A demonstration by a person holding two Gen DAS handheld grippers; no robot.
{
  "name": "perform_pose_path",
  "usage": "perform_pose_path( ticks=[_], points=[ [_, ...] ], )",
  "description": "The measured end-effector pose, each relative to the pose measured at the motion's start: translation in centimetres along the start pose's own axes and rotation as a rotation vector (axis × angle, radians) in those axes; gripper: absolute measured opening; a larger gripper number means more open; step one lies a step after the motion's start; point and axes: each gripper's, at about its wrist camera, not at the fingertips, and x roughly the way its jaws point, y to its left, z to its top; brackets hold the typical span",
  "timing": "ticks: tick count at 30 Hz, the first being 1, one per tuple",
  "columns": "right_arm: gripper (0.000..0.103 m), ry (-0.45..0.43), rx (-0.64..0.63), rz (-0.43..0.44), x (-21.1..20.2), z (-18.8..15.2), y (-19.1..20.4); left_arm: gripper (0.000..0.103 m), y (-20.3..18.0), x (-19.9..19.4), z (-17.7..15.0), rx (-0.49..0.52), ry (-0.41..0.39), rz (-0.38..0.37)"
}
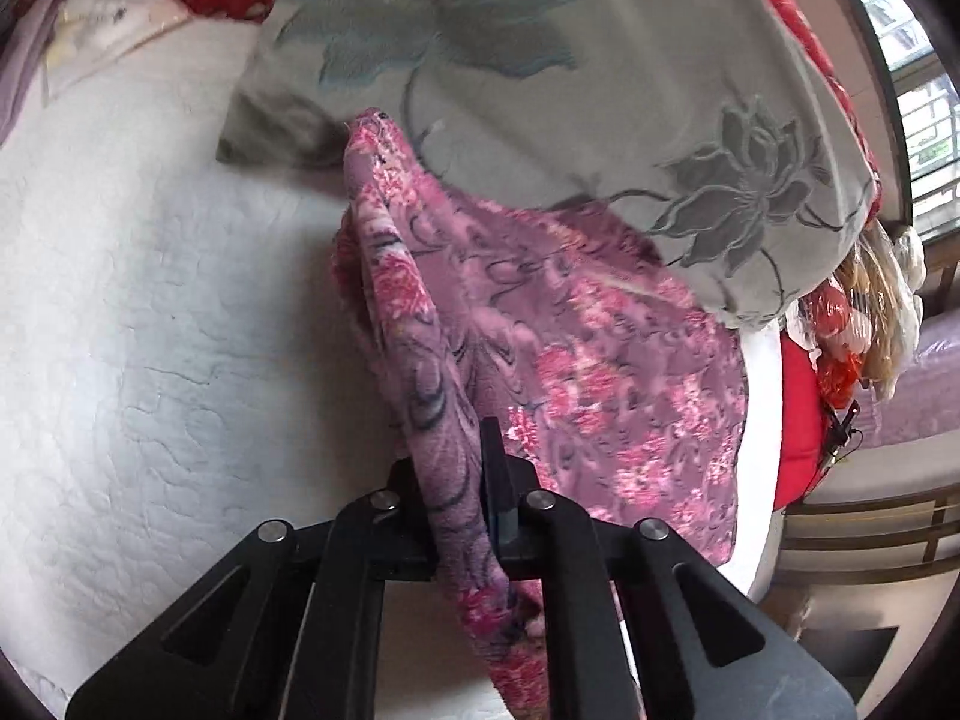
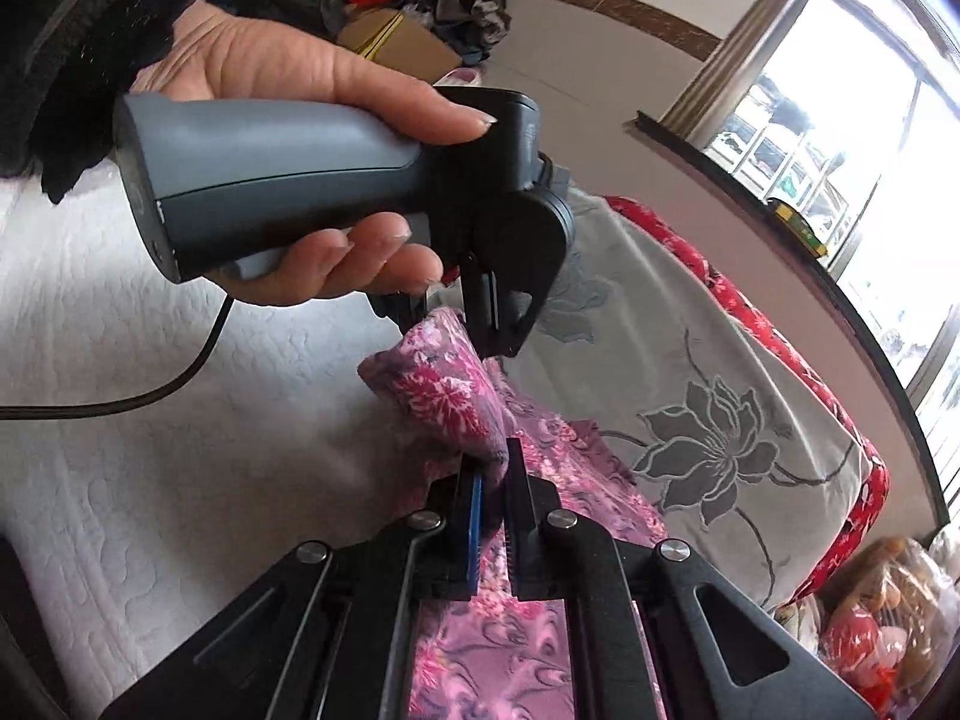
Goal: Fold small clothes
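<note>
White quilt (image 1: 150, 360) lies left; both tongs (image 1: 459, 480) (image 2: 493, 480) clench pink cloth (image 1: 570, 360) edge.

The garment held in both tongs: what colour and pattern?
Garment: pink and purple, with a floral and swirl print. Left wrist view shows it best.

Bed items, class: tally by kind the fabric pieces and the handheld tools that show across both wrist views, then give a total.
Pink floral garment: 1
Grey lotus-print pillow: 1
White quilted bedspread: 1
Handheld tools, left tool and right tool, both clamped on the garment: 2
Total: 5
</note>
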Motion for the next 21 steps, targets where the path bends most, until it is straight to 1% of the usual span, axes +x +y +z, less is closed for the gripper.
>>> perform_pose_path(
  ticks=[5,11,13,17,21],
  points=[
    [0.005,-0.013,0.047,-0.026,-1.8,-0.7,-2.5,0.008,-3.9,-1.4,0.0,0.038,-0.039,0.000],
    [0.005,0.012,0.167,-0.047,-3.3,-2.7,-6.4,0.008,-9.3,-1.0,-0.5,0.098,-0.058,-0.014],
    [0.005,0.030,0.220,-0.048,-3.8,-3.8,-7.8,0.007,-11.3,-0.2,-0.8,0.115,-0.050,-0.025],
    [0.005,0.068,0.319,-0.054,-4.5,-6.1,-10.2,0.007,-14.5,1.9,-1.3,0.151,-0.027,-0.021],
    [0.005,0.103,0.419,-0.063,-5.0,-8.5,-12.6,0.007,-17.0,4.4,-1.7,0.167,0.003,-0.016]
  ],
)
